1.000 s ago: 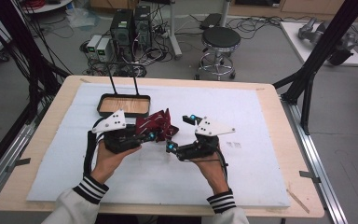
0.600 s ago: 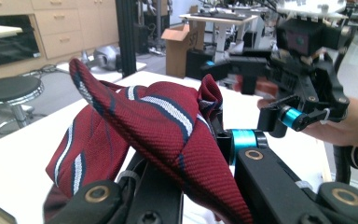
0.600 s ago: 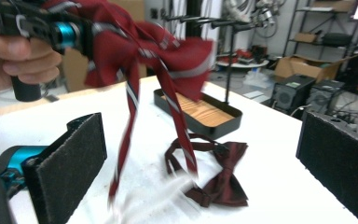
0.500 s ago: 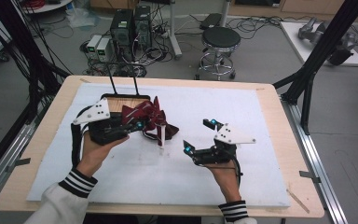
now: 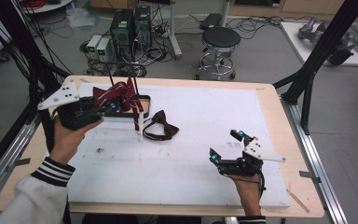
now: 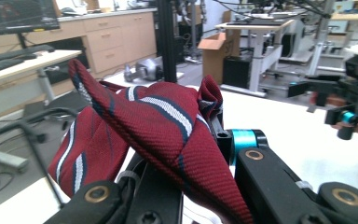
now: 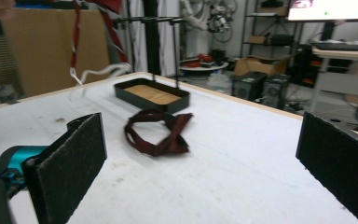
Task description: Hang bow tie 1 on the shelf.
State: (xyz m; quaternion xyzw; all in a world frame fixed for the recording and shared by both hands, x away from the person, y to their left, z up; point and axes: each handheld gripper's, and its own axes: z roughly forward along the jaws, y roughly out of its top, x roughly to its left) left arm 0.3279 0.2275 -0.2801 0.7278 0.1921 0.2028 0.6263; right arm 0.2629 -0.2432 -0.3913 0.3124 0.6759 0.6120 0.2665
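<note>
A red bow tie with navy and white stripes [image 5: 120, 94] is held off the table at the left, and my left gripper [image 5: 108, 107] is shut on it. Its white strap [image 5: 140, 125] dangles down to the table. In the left gripper view the striped cloth [image 6: 154, 121] bulges over the jaws of my left gripper [image 6: 186, 186]. A second, plain dark red bow tie [image 5: 161, 126] lies flat on the white mat. My right gripper [image 5: 226, 146] hovers open at the front right, well apart from it. Its view shows the black pads [image 7: 74, 158] wide apart and the dark tie [image 7: 161, 133] beyond.
A black tray on a stand with two upright rods [image 5: 142, 100] sits at the back left, just behind the held tie; its rim [image 7: 151, 95] is also in the right gripper view. The white mat [image 5: 205, 116] covers most of the wooden table. A stool [image 5: 220, 39] stands beyond the far edge.
My left gripper has risen and moved left with the striped bow tie. My right gripper has drawn away to the front right, and the dark red bow tie now lies alone on the mat.
</note>
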